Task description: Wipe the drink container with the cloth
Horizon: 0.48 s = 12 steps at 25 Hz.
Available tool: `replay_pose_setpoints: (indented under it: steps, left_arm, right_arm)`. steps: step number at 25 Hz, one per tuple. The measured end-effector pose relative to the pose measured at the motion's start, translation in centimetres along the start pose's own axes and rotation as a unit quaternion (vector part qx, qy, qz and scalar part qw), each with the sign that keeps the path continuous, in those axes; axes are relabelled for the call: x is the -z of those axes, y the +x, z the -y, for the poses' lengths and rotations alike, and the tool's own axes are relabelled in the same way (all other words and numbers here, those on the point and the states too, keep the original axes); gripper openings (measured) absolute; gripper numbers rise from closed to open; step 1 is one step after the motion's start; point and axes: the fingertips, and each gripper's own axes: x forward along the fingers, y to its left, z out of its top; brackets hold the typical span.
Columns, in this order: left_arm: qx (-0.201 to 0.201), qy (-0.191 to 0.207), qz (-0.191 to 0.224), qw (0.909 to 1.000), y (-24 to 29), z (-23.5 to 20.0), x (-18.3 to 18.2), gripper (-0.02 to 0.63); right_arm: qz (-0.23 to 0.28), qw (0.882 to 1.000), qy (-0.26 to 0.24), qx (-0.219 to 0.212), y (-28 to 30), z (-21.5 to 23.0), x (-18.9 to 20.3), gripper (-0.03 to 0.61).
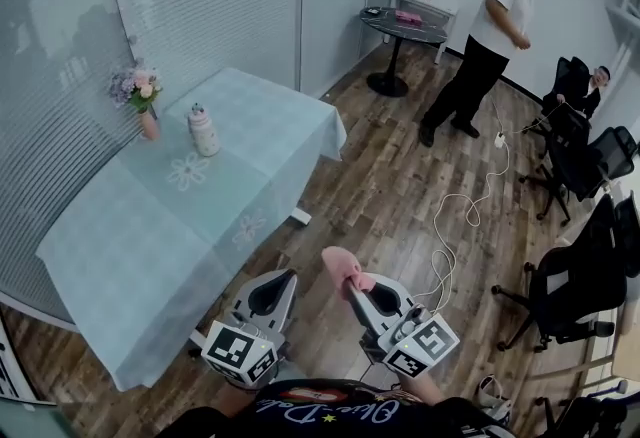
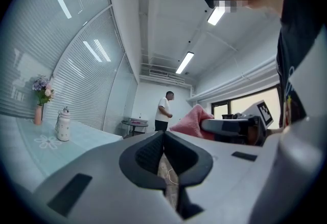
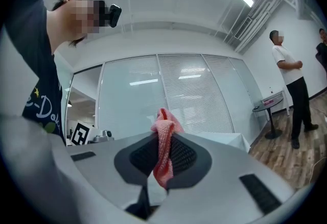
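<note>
Toward the desk's far edge: drink container upright, cloth not yet there.
The drink container point(image 1: 203, 131) stands on the desk point(image 1: 150, 226), well apart from both tools, ahead and to their left. The right hand-held gripper point(image 1: 352, 290) clamps the pink cloth point(image 1: 341, 268). The left hand-held gripper point(image 1: 288, 276), closed on nothing, is nearer and could steady it.

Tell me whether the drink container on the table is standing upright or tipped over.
Upright. The drink container stands on its base on the table, cap on top; the left gripper view shows the same.
</note>
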Motion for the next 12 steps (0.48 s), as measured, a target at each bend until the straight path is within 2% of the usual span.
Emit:
replay_pose_setpoints:
  steps: [6, 12]
  left_arm:
    - [-0.02, -0.014, 0.004, 0.9997, -1.5, -6.0, -0.3, 0.005]
    - [-0.027, -0.019, 0.01, 0.9994, -2.7, -11.0, -0.3, 0.005]
  right_arm:
    - [0.007, 0.999, 0.032, -0.007, 5.6, -0.4, 0.4, 0.023]
    - [-0.001, 1.0, 0.026, -0.005, 10.4, -1.2, 1.5, 0.023]
